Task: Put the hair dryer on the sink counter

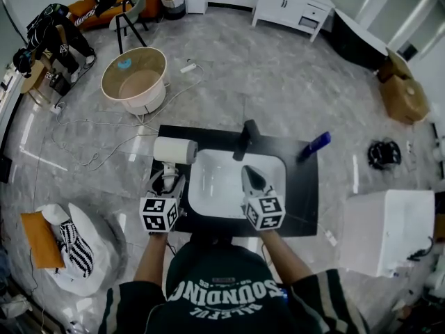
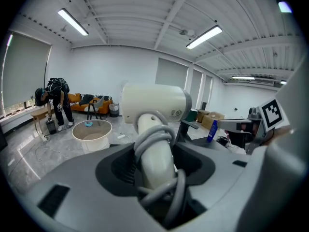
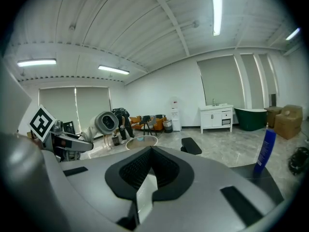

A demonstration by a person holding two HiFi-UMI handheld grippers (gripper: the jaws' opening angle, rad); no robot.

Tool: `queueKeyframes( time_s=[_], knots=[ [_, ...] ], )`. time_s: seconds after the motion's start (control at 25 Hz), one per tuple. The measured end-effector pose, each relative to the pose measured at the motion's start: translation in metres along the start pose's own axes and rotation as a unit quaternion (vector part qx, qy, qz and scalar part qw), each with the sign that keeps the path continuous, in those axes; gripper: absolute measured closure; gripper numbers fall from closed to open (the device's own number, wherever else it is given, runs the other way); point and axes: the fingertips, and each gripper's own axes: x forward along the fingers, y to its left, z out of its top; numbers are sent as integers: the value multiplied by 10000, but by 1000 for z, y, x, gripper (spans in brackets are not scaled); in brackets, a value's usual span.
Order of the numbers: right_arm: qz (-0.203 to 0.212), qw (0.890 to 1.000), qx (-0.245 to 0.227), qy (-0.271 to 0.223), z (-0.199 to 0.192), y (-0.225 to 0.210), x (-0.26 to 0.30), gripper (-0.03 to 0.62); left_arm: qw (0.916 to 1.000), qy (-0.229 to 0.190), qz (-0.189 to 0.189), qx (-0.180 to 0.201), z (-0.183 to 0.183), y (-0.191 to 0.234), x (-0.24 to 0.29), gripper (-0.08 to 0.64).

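step: set dryer (image 1: 174, 150) on counter (image 1: 306, 186) | left gripper (image 2: 157, 178) clamps its handle and cord, dryer over counter's left end beside sink (image 1: 215, 186) | right gripper (image 3: 145, 187) narrow, empty | tip: lower level, clear of sink, release once it rests

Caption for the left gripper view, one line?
Left gripper grips the hair dryer by its handle, cord looped around it.
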Motion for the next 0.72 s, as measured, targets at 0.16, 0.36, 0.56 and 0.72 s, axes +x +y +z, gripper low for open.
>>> queueKeyframes(
  time_s=[0.16,0.36,0.56,0.72],
  knots=[
    [20,10000,-11,95,-5,3,12,592,9998,161,-47,-59,-11,8,12,341],
    [50,9995,-28,311,-18,9,19,592,9990,389,-99,-193,-33,13,22,341],
    [192,9974,-300,633,-41,21,26,592,9969,714,-117,-314,-62,17,31,341],
    [174,9955,-162,920,-65,23,31,592,9941,988,-106,-427,-88,22,36,341]
  ],
)
